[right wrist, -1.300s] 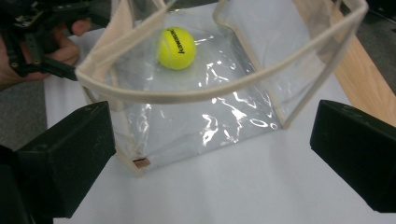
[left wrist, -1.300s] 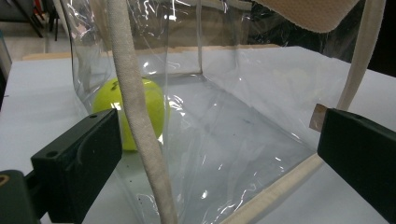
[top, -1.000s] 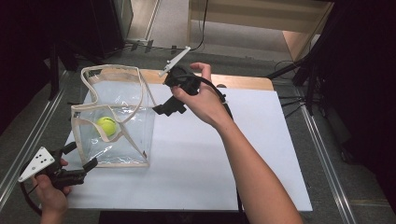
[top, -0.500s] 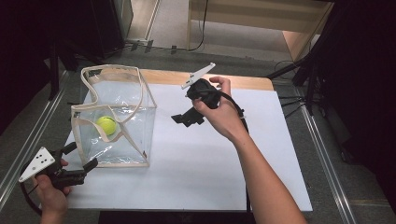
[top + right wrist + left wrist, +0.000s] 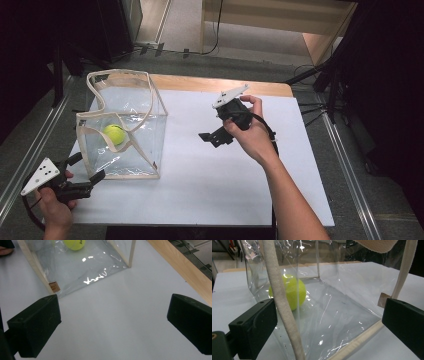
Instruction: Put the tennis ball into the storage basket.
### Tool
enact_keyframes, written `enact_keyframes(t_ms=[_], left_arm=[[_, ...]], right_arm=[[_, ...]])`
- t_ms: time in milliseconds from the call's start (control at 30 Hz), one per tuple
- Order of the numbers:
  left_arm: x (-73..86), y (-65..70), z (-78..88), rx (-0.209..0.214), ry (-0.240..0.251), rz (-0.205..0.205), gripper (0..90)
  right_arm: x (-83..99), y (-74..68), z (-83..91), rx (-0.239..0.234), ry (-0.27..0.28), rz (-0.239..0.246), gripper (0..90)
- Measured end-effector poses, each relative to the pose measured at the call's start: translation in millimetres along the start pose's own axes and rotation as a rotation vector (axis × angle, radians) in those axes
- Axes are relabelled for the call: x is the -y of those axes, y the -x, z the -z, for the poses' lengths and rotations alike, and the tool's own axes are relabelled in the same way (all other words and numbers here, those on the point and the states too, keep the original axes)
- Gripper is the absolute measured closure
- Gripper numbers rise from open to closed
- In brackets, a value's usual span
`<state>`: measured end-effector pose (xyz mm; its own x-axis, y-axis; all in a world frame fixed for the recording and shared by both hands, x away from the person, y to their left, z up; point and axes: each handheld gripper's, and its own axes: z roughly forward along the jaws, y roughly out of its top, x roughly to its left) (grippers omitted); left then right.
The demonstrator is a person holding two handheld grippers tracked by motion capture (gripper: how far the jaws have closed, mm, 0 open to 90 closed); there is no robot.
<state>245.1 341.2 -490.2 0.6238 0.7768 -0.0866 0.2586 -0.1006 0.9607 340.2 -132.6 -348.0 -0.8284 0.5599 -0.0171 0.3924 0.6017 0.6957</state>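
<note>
We take the clear bag [image 5: 122,135] as our landmark. It stands upright near the worktop's [image 5: 240,190] left edge, with a yellow-green tennis ball [image 5: 114,134] resting on its floor toward the far left corner. Its cream handle straps [image 5: 283,307] droop over the open mouth and down the near wall.

Our left gripper [image 5: 85,172] sits just off the bag's near left corner, jaws spread wide. In the left gripper view one strap hangs between those jaws, close to the left jaw, and the bag's near bottom edge runs toward the right jaw. Nothing is clamped. Our right gripper [image 5: 212,137] is well to the right of the bag, raised over bare worktop, jaws also wide and empty; its own view looks back at the bag's right bottom corner and small label [image 5: 53,287].

The step in hand looks to us like taking hold of the bag with the ball inside. To do it well, we judge that the left gripper should close on a strap or the stitched rim rather than the thin plastic wall, which would crumple and slip. We should bring the right gripper to the other strap before lifting, so the bag rises level and the ball does not roll and tip it.
</note>
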Motion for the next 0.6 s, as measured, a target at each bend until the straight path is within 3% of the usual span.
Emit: enact_keyframes(t_ms=[600], left_arm=[[0.0,0.6,-0.1,-0.006,-0.004,-0.006,0.2]], right_arm=[[56.1,1.8,21.7,0.062,0.110,-0.074,0.0]])
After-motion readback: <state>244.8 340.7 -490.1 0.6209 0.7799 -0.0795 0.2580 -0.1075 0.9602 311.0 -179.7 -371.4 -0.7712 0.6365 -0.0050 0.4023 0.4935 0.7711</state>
